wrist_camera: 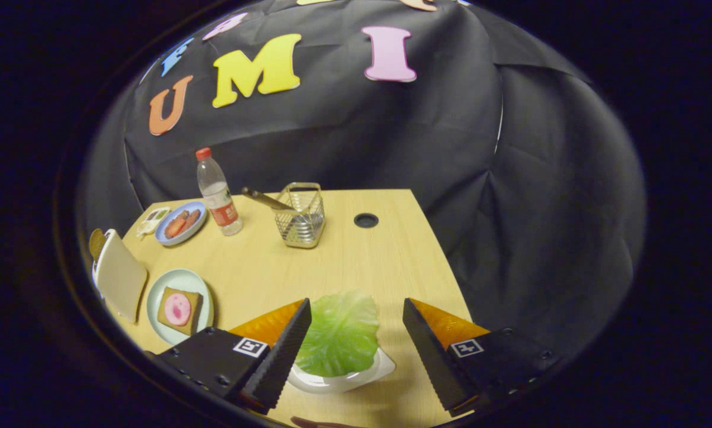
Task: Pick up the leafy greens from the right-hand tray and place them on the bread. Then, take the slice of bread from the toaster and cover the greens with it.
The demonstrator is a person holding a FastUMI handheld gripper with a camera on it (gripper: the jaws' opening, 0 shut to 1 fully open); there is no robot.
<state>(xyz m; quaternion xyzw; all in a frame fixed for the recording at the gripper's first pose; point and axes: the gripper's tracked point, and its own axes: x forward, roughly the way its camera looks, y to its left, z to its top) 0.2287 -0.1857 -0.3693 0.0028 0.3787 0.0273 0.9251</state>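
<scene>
now hand-held gripper (356, 315) open w/ greens (341, 333) between.

The gripper (356, 312) has two wedge-shaped fingers (284, 351), each with a ridged, saw-toothed inner face. Each finger sits on an angular block that carries a small square black-and-white marker (250, 346) on top. Small round screw heads dot the outer edges of both blocks

Tool (356, 312) fingers spread wide, jaws well apart. Both fingertips angled down and forward. Nothing pinched: neither finger (284, 348) presses on anything.
</scene>
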